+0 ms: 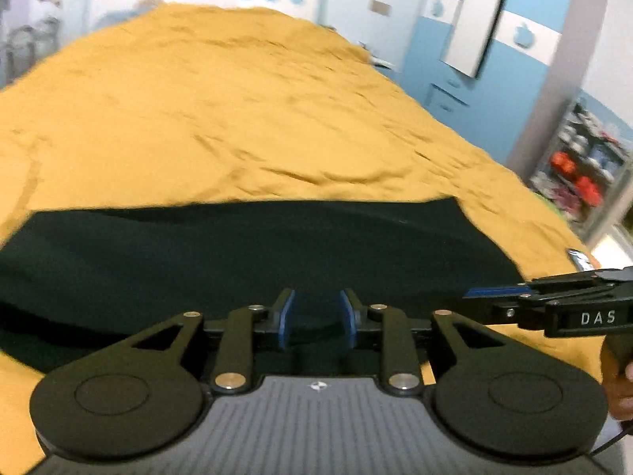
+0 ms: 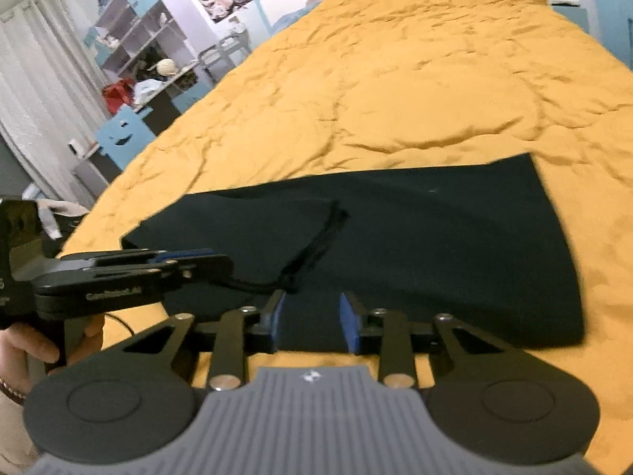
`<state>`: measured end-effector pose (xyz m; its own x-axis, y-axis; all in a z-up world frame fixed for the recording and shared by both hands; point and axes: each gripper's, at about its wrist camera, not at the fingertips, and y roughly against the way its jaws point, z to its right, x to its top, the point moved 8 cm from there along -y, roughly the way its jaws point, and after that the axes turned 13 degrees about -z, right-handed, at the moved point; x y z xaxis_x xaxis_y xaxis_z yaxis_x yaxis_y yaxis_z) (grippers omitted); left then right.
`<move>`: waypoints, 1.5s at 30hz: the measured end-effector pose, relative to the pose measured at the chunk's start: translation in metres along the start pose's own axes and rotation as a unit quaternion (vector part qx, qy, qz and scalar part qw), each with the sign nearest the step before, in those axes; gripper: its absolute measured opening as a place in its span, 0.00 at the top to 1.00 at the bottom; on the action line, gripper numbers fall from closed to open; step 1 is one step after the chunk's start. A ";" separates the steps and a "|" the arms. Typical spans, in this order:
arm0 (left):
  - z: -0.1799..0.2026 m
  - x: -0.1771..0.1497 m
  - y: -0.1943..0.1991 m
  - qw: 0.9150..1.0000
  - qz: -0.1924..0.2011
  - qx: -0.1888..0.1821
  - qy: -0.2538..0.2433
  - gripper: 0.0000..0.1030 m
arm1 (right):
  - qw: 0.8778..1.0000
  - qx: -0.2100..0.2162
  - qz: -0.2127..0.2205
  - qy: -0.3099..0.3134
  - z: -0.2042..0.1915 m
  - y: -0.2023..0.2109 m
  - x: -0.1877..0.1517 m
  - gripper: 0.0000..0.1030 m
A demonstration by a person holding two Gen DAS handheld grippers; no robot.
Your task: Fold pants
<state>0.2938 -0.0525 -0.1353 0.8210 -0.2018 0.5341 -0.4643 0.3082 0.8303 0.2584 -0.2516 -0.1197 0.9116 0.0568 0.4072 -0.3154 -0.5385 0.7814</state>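
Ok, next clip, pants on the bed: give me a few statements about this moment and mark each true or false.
1. The black pants lie on a mustard-yellow bedspread. True.
2. The right tongs are lifting the pants clear of the bed. False: the cloth lies flat, and a gap shows between the blue pads over its near edge.
3. The left tongs are clamped fully shut. False: their pads stand apart, above the dark fabric.
4. A drawstring waistband edge shows on top of the pants in the right wrist view. True.
5. A hand holds the left tongs' handle. True.
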 end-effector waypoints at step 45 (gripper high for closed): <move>-0.033 -0.009 -0.040 0.998 -0.056 0.024 0.020 0.67 | 0.999 0.012 -0.031 -0.040 -0.010 -0.069 0.047 0.85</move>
<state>0.3158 -0.0329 -0.1787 0.8811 -0.1946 0.4310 -0.3833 0.2398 0.8919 0.3205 -0.2029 -0.1496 0.9474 0.0235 0.3191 -0.2528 -0.5564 0.7915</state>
